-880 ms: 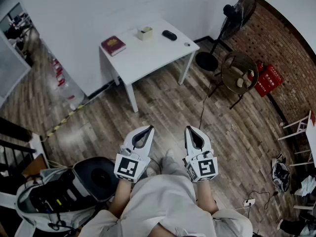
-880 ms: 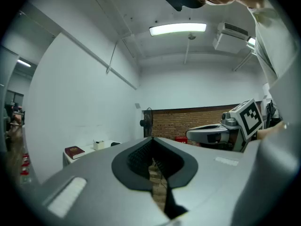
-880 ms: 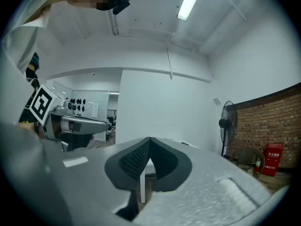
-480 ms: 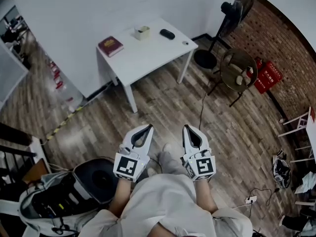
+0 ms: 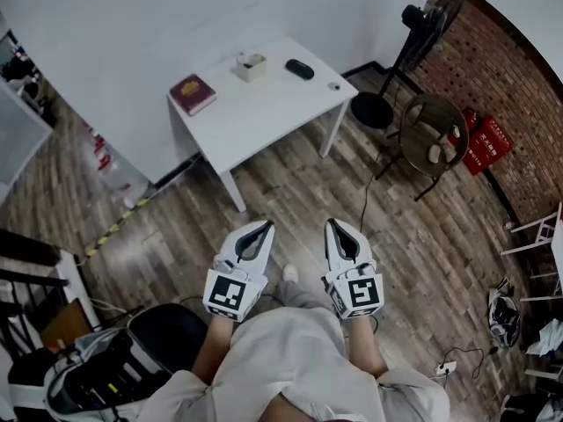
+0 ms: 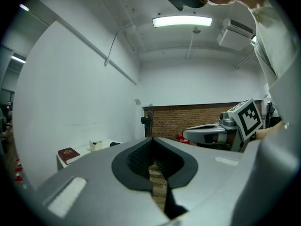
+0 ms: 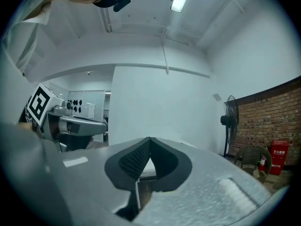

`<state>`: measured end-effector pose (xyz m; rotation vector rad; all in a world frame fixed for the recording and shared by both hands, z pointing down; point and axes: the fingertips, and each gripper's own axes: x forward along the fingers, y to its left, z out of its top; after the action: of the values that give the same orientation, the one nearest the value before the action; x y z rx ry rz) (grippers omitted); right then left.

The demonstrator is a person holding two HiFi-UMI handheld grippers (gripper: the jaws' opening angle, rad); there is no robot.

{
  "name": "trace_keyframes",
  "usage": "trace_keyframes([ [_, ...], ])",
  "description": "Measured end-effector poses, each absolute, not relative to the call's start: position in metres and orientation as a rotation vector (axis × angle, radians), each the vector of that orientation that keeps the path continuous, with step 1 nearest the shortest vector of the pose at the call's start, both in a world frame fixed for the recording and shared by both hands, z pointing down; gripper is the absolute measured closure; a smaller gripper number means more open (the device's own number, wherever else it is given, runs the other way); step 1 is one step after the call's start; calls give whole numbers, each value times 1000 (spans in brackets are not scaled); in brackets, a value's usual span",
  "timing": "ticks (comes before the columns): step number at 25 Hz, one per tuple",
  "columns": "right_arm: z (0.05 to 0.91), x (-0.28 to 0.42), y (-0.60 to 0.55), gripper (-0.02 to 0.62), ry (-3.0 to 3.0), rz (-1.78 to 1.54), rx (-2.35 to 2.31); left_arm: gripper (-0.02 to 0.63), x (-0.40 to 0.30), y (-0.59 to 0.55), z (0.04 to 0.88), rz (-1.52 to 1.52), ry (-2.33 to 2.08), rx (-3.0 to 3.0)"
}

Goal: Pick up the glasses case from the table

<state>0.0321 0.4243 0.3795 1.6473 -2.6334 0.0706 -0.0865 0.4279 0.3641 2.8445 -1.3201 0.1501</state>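
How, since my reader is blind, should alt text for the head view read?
The left hand-held gripper and right hand-held gripper, both shut and empty, point toward a white rectangular table holding a black oval glasses case, a dark red book and a small cream box.

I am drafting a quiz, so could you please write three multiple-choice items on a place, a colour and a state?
1. The glasses case lies: A on the white table; B on the floor; C on a chair.
2. The book is: A green; B dark red; C yellow.
3. Jaws of the left gripper and right gripper are: A wide open; B shut on the case; C shut, empty.
Answers: 1 A, it sits on the tabletop; 2 B, its cover is dark red; 3 C, both gripper views show jaws together, nothing between.
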Motion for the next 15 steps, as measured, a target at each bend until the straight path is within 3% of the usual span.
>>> trace_keyframes([
  [15, 375, 67, 312, 591, -2707, 81, 1569, 588, -51, 323, 367, 206, -1380, 2779],
])
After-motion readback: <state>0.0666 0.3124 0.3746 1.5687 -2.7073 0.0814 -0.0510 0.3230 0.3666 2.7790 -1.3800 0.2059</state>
